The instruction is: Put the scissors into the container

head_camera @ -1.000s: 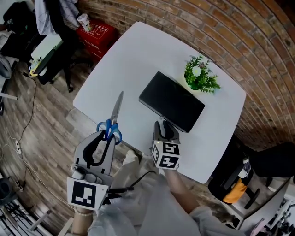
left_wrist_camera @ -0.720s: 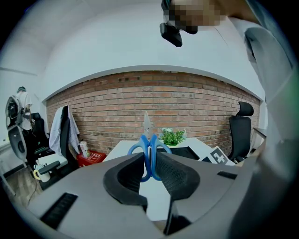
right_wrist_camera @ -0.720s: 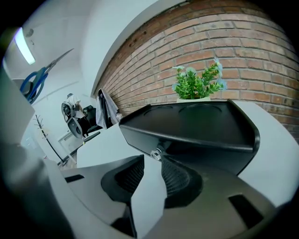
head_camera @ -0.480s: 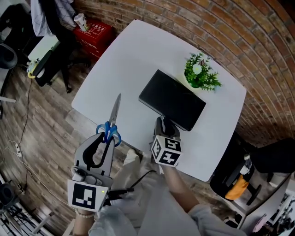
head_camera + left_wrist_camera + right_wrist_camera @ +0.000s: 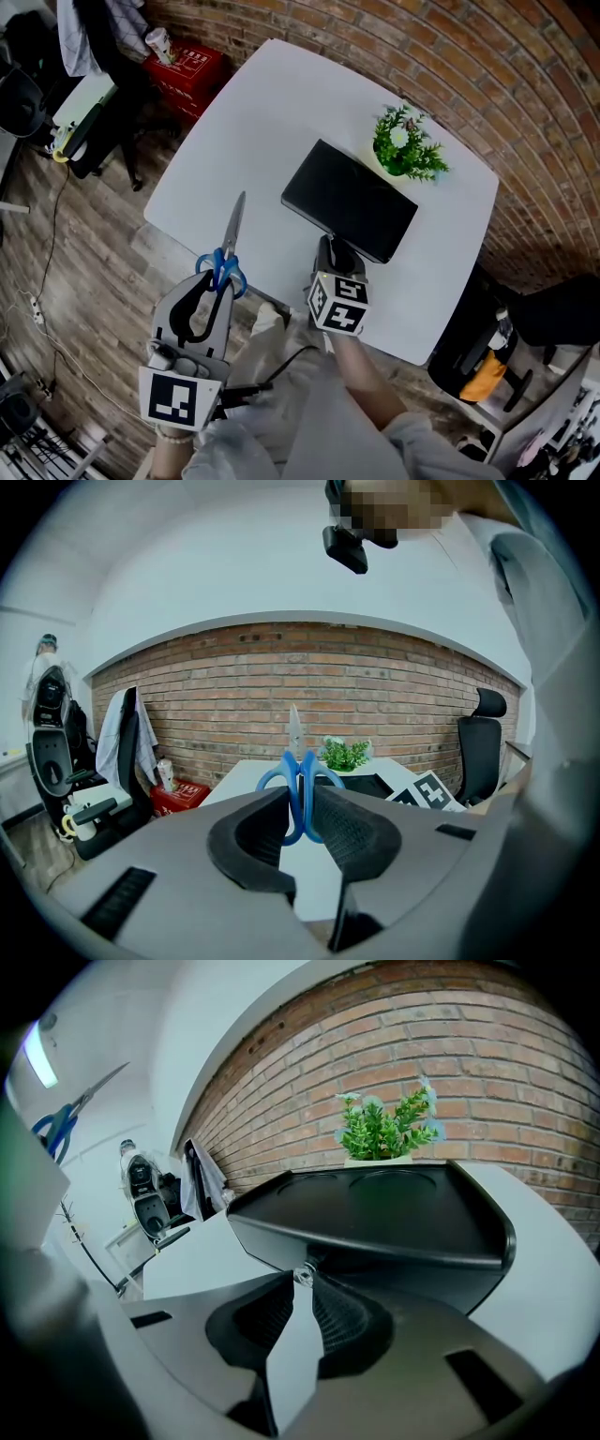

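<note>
My left tool [image 5: 300, 803] grasps the scissors [image 5: 232, 223] by their blue handles above the near left edge of the tabletop [image 5: 272, 122], while my right tool [image 5: 302, 1277] is clenched on the near edge of the black container [image 5: 350, 203]

- In the head view the lower handle loops of the scissors [image 5: 228, 242] are sunk between the jaws of the left tool [image 5: 217, 278]
- The tips of the right tool [image 5: 335, 246] disappear under the near rim of the container [image 5: 349, 202], and no view shows its inside
- In the right gripper view a shiny bit [image 5: 302, 1275] pinched where the tips meet is too small to identify
- Leaves cover the pot of the plant [image 5: 405, 148] from above
- The person's arms hide the near edge of the desk [image 5: 272, 112]
- The print on the red crate [image 5: 192, 64] is too small to read
</note>
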